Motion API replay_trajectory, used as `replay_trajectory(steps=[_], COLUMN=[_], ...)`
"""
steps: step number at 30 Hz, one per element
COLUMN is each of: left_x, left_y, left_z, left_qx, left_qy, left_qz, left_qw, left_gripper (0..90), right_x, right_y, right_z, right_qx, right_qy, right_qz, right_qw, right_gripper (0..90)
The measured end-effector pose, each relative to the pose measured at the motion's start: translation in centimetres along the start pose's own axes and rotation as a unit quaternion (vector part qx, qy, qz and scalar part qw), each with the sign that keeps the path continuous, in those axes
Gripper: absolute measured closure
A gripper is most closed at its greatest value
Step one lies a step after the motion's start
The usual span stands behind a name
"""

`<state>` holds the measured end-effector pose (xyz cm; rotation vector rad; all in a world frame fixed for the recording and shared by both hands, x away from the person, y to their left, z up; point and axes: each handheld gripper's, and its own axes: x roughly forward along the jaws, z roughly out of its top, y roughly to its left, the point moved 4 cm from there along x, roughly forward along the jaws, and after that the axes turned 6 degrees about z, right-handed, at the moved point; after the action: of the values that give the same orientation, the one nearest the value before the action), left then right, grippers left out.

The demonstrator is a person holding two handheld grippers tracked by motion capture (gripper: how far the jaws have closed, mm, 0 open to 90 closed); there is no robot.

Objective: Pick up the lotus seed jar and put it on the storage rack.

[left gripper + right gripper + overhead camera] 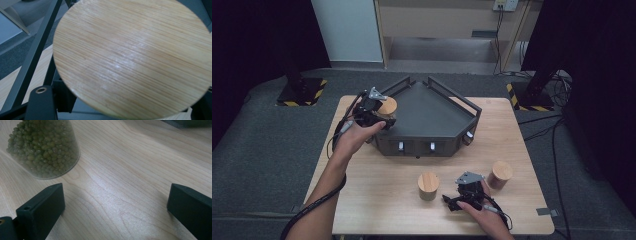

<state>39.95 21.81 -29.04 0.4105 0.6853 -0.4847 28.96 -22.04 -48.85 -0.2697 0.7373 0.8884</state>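
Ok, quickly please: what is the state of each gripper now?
Left gripper: holding a jar with a wooden lid at the black rack.
Right gripper: open, empty, beside the jar of green beans.

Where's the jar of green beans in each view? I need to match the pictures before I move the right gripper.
High view: the green-bean jar stands at front centre, left of the right gripper.
Left gripper view: not in it.
Right gripper view: the jar is at upper left, ahead of the left jaw.
Shared landmark: the wooden table.
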Motion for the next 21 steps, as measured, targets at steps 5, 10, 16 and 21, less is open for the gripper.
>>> replay_trajectory(steps=[5, 10, 16, 21], left_x=[0.7, 1.5, 2.7, 4.0], left_y=[-0.1, -0.1, 0.2, 0.7], left_z=[0.2, 0.3, 0.2, -0.5], left_qx=[0.004, 0.003, -0.004, -0.02], left_qy=[0.002, 0.003, 0.008, 0.015], left_qz=[0.0, 0.002, -0.001, -0.009], left_qw=[1.0, 1.0, 1.0, 0.9996], left_gripper=[24.1, 24.0, 24.1, 24.0], right_x=[0.0, 0.0, 0.0, 0.0], right_y=[0.0, 0.0, 0.0, 0.0], right_z=[0.0, 0.0, 0.0, 0.0], right_qx=[0.0, 0.0, 0.0, 0.0], right_qy=[0.0, 0.0, 0.0, 0.001], right_qz=[0.0, 0.0, 0.0, 0.0], right_qw=[1.0, 1.0, 1.0, 1.0], right_gripper=[1.6, 1.6, 1.6, 1.6])
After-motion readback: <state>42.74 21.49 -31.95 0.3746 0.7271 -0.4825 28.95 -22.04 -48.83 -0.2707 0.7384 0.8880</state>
